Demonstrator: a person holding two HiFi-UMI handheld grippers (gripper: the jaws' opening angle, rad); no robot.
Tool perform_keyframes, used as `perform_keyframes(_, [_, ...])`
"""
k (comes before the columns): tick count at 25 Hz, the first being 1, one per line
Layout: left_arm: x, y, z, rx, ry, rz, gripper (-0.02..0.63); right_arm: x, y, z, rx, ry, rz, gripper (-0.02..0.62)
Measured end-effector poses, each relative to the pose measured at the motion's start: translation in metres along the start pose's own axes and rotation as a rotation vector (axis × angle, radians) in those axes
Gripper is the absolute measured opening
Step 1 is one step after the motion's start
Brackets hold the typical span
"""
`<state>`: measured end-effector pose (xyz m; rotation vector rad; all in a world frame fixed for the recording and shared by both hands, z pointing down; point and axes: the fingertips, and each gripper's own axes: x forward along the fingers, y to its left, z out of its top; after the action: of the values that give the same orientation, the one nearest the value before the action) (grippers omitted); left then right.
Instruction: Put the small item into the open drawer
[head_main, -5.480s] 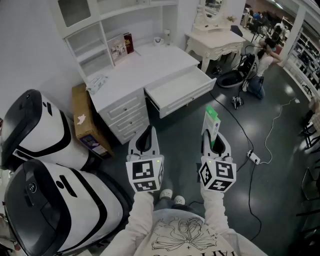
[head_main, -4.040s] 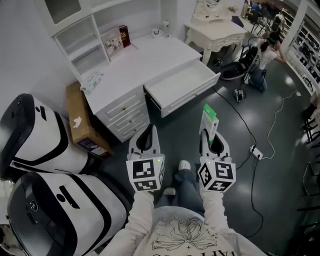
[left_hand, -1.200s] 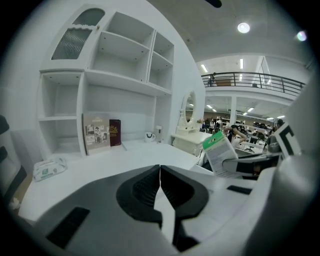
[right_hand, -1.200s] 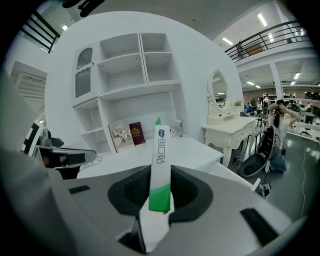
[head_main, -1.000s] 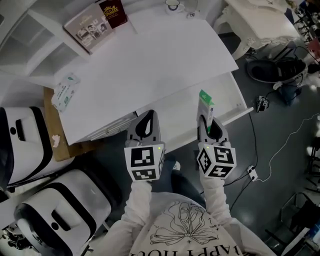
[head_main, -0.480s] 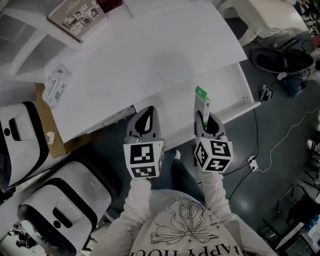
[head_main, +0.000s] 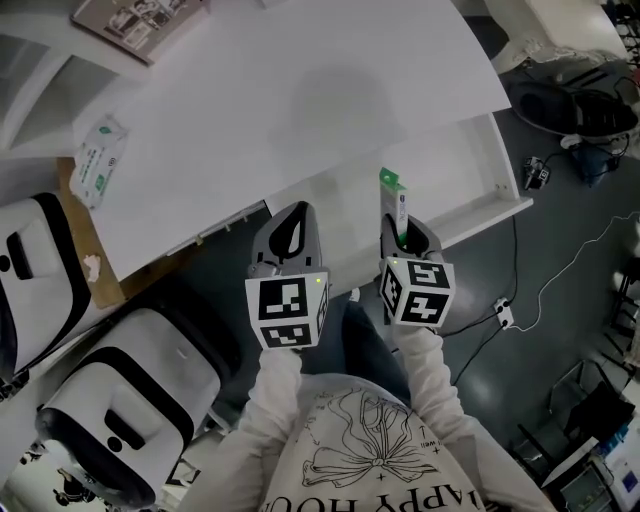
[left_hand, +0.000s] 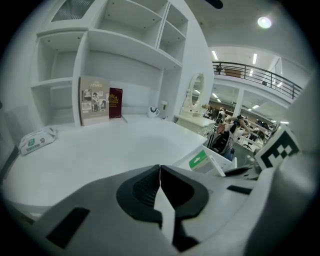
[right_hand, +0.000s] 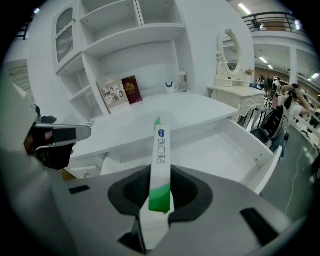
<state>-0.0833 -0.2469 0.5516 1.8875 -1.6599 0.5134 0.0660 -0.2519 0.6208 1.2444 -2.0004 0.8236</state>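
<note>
**Green-and-white box held above one open drawer**

Green at its tip and its base, and white along its length, the single small box stands upright between the jaws of the right gripper. The jaws are clamped on its lower end. In the head view the box shows against the pale inside of the one open drawer. It is in the gripper, not lying in the drawer. From the right gripper view the drawer opens ahead and to the right, and nothing shows in the part that can be seen.

The left gripper carries nothing, and its two jaws meet along a thin line. In the head view the left gripper sits beside the right gripper, the two well apart, each with one marker cube behind it.

On the white desk top there are two books leaning against the back: one pale booklet and one dark red book. One cup stands further along, and one wipes pack lies near the left edge.

On the floor to the left are one cardboard box and two white-and-black pods, one nearer the desk and one nearer the person. One power strip lies on the dark floor to the right.
</note>
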Motion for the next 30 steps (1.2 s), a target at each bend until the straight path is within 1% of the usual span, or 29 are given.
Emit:
perform_keyframes(6, [0.011,0.008,-0.008,-0.014,0.02,0.002,0.006,0.026,0.005,-0.013,-0.012,0.112,0.001,0.089])
perform_keyframes(13, [0.02,0.015,-0.015,-0.022,0.036,0.002,0.006,0.05,0.003,-0.03,-0.022,0.254,-0.022,0.089])
perform_keyframes(21, [0.025,0.025,-0.019,-0.026,0.052,0.014,0.006,0.076,0.009,-0.03,-0.069,0.31,-0.018,0.089])
perform_keyframes(25, [0.027,0.029,-0.022,-0.027,0.057,0.017,0.006,0.09,0.011,-0.037,-0.084,0.35,-0.012,0.089])
perform_keyframes(30, [0.029,0.035,-0.027,-0.032,0.068,0.019,0.006,0.1,0.01,-0.042,-0.095,0.4,-0.027,0.089])
